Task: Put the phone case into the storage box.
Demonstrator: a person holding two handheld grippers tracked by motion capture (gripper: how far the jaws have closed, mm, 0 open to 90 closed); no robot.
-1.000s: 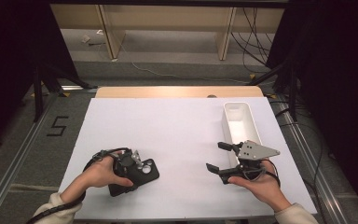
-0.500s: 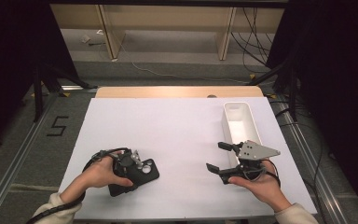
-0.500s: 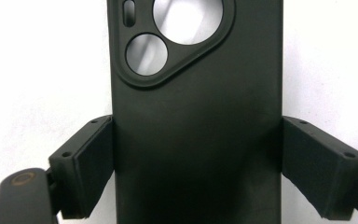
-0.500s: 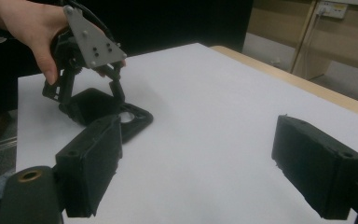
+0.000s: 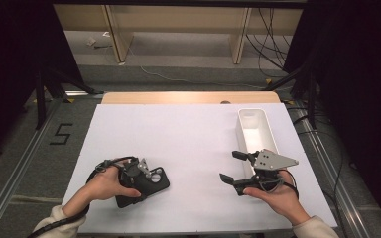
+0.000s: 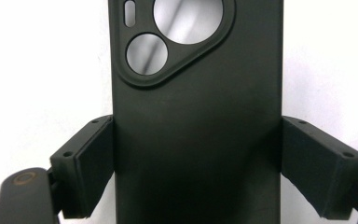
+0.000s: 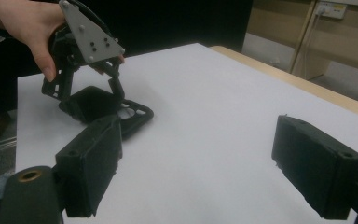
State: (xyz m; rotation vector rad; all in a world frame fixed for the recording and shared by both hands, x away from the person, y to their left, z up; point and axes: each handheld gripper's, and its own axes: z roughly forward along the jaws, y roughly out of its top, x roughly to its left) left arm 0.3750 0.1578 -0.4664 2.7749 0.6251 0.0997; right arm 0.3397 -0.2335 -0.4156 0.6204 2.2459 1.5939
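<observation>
High view: we see the left tool (image 5: 138, 174) over the dark phone case (image 5: 151, 182) on the white counter (image 5: 178, 139); the right tool (image 5: 235, 168) stands apart, empty, beside a white tray (image 5: 270, 139).
Left gripper view: we see both pads (image 6: 93, 163) clamped on the case's (image 6: 196, 140) long edges.
Right gripper view: we see jaws apart, case (image 7: 121, 112) well beyond.

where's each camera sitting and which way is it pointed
High view: above the person's side, facing forward and down on the white table; both forearms, left gripper, right gripper.
Left gripper view: rides that gripper, looks along its jaws clamping the phone case.
Right gripper view: rides the right gripper, jaws open, looks across the table at the left hand.
Shared: all three show the phone case.
</observation>
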